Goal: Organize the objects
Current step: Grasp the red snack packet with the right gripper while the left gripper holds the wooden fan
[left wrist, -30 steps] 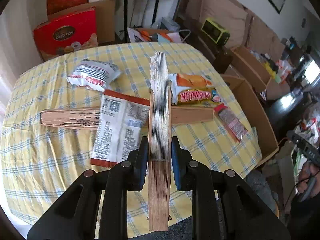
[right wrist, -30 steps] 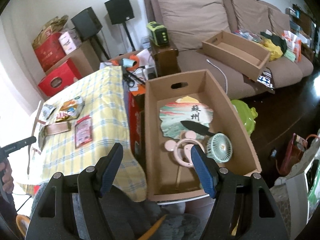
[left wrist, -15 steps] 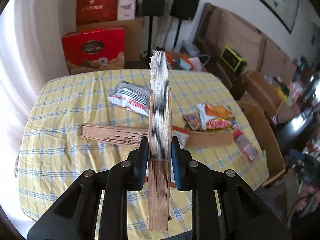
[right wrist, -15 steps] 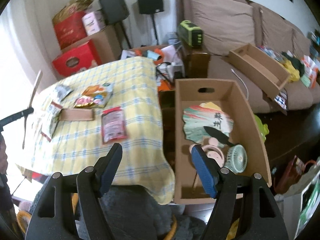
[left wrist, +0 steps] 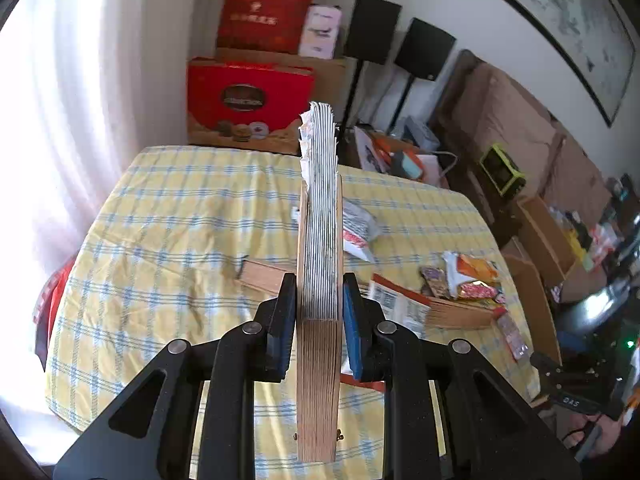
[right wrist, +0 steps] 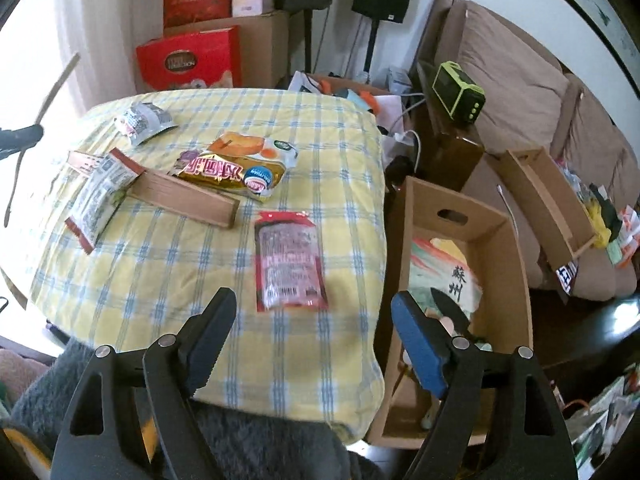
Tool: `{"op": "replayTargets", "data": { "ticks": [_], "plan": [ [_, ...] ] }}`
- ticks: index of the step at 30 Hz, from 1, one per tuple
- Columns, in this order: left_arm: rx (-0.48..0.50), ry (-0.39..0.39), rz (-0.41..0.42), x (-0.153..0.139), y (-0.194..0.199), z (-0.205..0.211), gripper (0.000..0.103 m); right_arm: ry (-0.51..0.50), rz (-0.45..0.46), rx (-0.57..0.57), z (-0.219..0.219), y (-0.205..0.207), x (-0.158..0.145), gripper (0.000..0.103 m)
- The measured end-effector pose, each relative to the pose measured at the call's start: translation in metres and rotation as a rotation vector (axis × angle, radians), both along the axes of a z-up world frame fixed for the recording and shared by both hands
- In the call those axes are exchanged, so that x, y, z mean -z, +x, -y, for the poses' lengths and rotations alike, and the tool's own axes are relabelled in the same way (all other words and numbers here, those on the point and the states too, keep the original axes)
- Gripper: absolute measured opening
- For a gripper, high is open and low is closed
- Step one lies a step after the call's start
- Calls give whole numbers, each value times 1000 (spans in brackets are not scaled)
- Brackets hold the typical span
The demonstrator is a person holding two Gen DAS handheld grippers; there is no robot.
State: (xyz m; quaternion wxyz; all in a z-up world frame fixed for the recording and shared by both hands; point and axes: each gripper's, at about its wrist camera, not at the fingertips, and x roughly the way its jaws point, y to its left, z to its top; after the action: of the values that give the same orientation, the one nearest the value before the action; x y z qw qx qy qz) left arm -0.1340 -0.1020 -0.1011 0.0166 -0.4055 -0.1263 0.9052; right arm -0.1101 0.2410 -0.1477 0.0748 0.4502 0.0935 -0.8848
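Observation:
My left gripper (left wrist: 319, 292) is shut on a folded wooden fan (left wrist: 319, 208), held upright above the table with the yellow checked cloth (left wrist: 168, 216). A second folded wooden fan (right wrist: 184, 196) lies across the table, partly under a white and red packet (right wrist: 100, 196). An orange and yellow snack pack (right wrist: 236, 168) and a white pouch (right wrist: 142, 118) lie further back. My right gripper (right wrist: 316, 308) hangs over the table's near edge, just in front of a red packet (right wrist: 289, 258). Its jaws are opening, with nothing between them.
A cardboard box (right wrist: 516, 248) stands on the floor right of the table, holding a painted round fan (right wrist: 444, 264) and small electric fans. A sofa (right wrist: 512, 80), a shallow cardboard tray (right wrist: 540, 196), red gift boxes (right wrist: 192, 60) and speakers stand behind.
My right gripper has swung left from above the cardboard box to above the table, and its jaws stand wider. My left gripper has turned left with the fan still clamped.

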Motion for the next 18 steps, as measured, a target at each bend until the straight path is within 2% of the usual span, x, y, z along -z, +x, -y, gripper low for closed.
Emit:
{"op": "replayTargets", "data": {
  "ticks": [4,7,12,14,18],
  "plan": [
    [-44,-71,-1,3,2,10,20,13,27,5,2,-20,10,83],
    [-55,-42,-6,3,4,18,20,16,54,8,4,-33,22,83],
    [-63,-49,-12,2,4,19,20,1,72,2,7,-40,36,80],
    [-69,-46,-20,-1,5,19,20,-12,71,-11,8,-39,37,75],
    [-69,-34,-32,-5,6,20,20,-66,82,-44,7,-38,36,55]
  ]
}}
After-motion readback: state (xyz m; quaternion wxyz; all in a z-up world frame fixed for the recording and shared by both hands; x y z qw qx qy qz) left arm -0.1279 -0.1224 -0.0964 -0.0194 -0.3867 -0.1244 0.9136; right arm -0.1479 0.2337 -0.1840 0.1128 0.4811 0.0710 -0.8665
